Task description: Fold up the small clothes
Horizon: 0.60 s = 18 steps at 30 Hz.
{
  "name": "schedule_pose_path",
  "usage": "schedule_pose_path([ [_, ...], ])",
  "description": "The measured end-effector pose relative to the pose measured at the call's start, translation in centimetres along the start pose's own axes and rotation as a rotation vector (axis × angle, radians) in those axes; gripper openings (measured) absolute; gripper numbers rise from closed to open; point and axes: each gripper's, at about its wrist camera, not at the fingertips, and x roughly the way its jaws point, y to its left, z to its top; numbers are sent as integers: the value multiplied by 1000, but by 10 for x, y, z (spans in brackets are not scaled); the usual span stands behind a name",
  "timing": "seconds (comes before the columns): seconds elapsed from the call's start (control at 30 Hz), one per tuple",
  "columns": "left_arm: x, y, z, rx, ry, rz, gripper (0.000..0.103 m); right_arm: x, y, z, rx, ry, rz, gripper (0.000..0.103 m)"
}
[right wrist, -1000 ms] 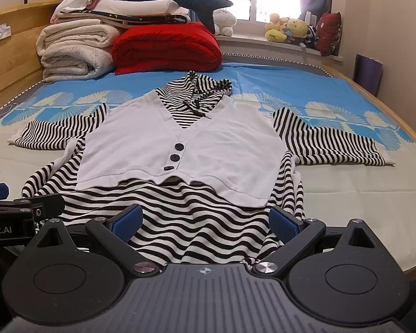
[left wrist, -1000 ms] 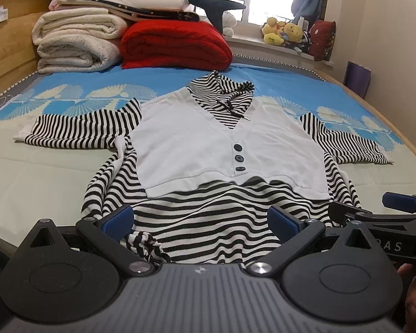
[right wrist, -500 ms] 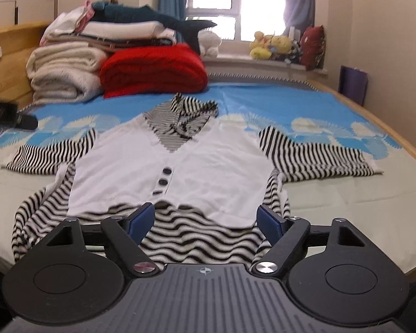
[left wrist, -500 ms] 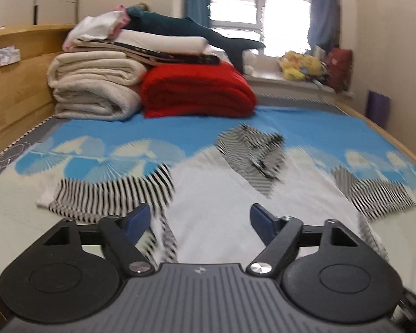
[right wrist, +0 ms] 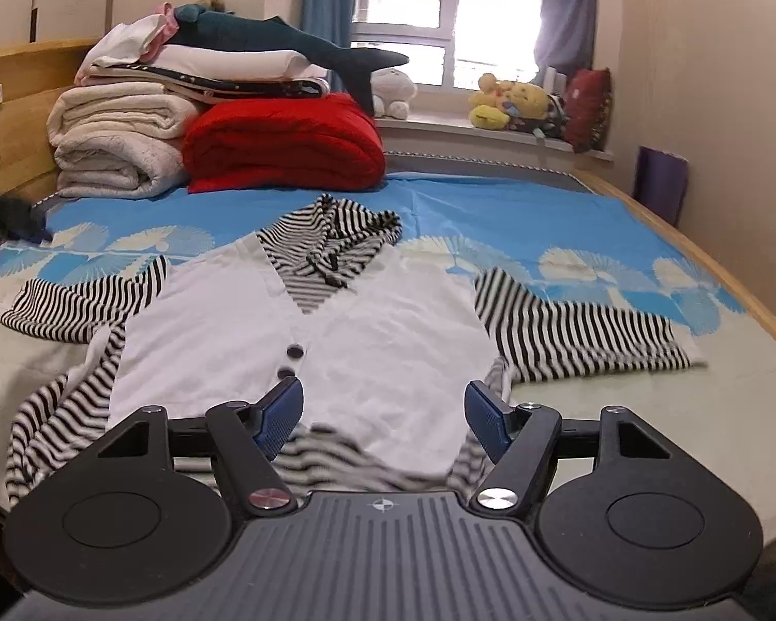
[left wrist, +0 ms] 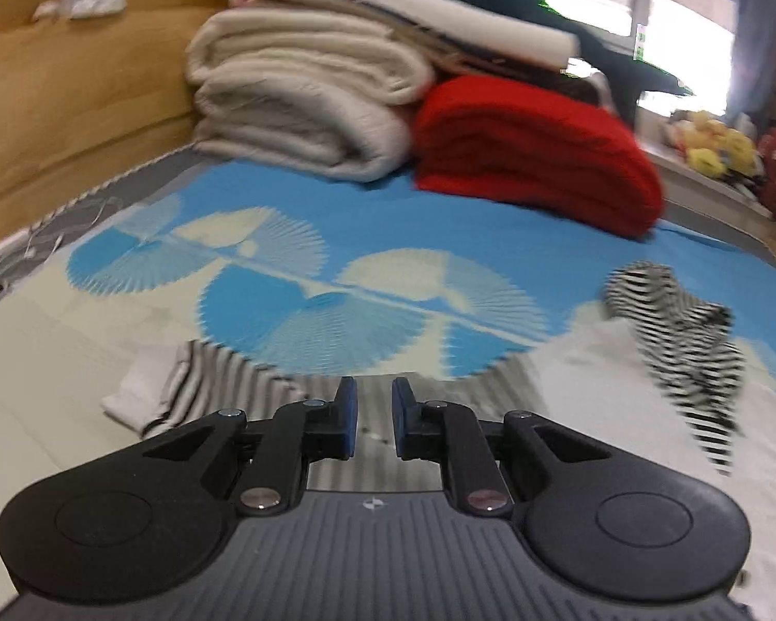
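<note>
A black-and-white striped hooded top (right wrist: 388, 321) with a white buttoned vest front lies flat on the bed, sleeves spread. My left gripper (left wrist: 375, 419) hovers over the left sleeve (left wrist: 222, 388) near its white cuff (left wrist: 134, 398). Its jaws are closing to a narrow gap, and the blurred sleeve shows behind them, not pinched. My right gripper (right wrist: 383, 414) hangs over the vest's lower part near the buttons (right wrist: 295, 351). Its jaws are wide apart and closing slightly, with nothing between them. The hood (right wrist: 336, 238) lies crumpled at the collar. The right sleeve (right wrist: 584, 331) lies stretched out.
Folded cream blankets (right wrist: 119, 150), a red blanket (right wrist: 284, 150) and a plush shark (right wrist: 284, 44) are stacked at the bed's head. Plush toys (right wrist: 507, 101) sit on the sill. A wooden headboard (left wrist: 67, 103) stands left and a wooden bed rail (right wrist: 698, 259) runs right.
The left gripper swept from the garment's hem leftward to the left sleeve and its jaws narrowed to a slit. The right gripper rose slightly and its jaws narrowed a little.
</note>
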Motion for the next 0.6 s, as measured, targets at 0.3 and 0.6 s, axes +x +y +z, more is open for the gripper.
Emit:
schedule_pose_path([
  [0.3,65,115,-25,-219,140,206,43,85,5,110,-9,-58,84,57],
  [0.6,92,155,-43,-506,230,208,8,197,34,134,-43,-12,196,51],
])
